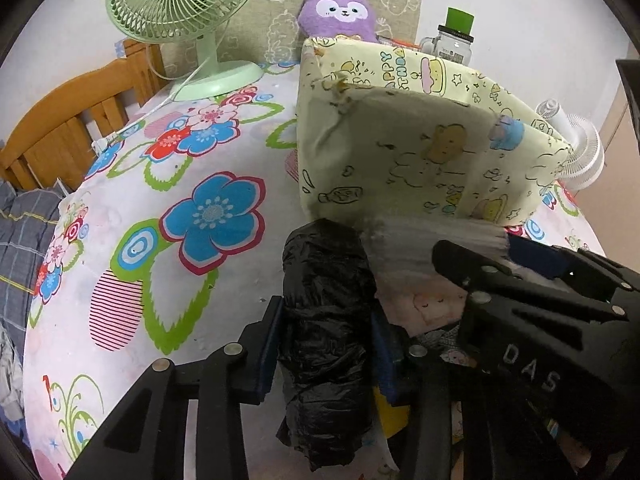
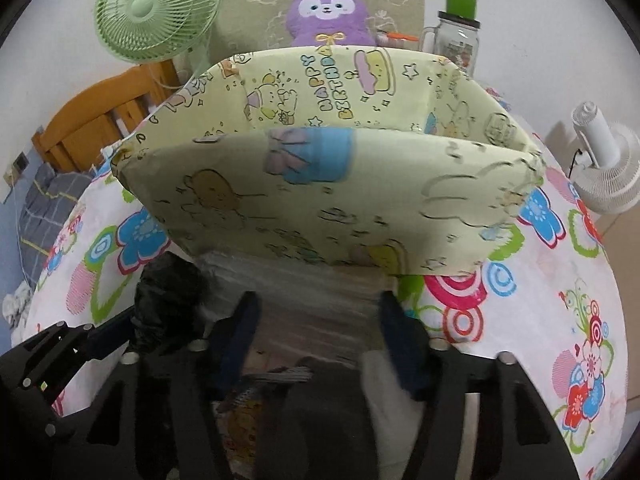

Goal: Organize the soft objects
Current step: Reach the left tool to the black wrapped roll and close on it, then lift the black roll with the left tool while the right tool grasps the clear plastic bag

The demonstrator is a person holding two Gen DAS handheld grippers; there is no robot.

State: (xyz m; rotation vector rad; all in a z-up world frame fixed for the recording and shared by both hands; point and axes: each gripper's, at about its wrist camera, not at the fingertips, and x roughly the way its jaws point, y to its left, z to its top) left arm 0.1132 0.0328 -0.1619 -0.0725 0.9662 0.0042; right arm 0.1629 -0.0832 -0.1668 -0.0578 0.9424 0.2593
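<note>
A pale yellow cartoon-print fabric box [image 1: 420,148] stands open on the flowered table; it also fills the middle of the right wrist view [image 2: 340,184]. My left gripper [image 1: 326,344] is shut on a roll of black plastic bags [image 1: 328,320], just in front of the box's near left corner. My right gripper [image 2: 316,328] is shut on a clear plastic-wrapped pack [image 2: 304,300], held against the box's front wall; this pack shows blurred in the left wrist view [image 1: 432,240]. The black roll shows at the left of the right wrist view [image 2: 168,300].
A purple plush toy [image 1: 340,12] sits behind the box. A green desk fan [image 1: 184,4] stands back left, a glass jar with a green lid [image 1: 454,40] back right, a white fan [image 2: 604,168] at the right edge. A wooden chair [image 1: 72,116] stands beyond the left edge.
</note>
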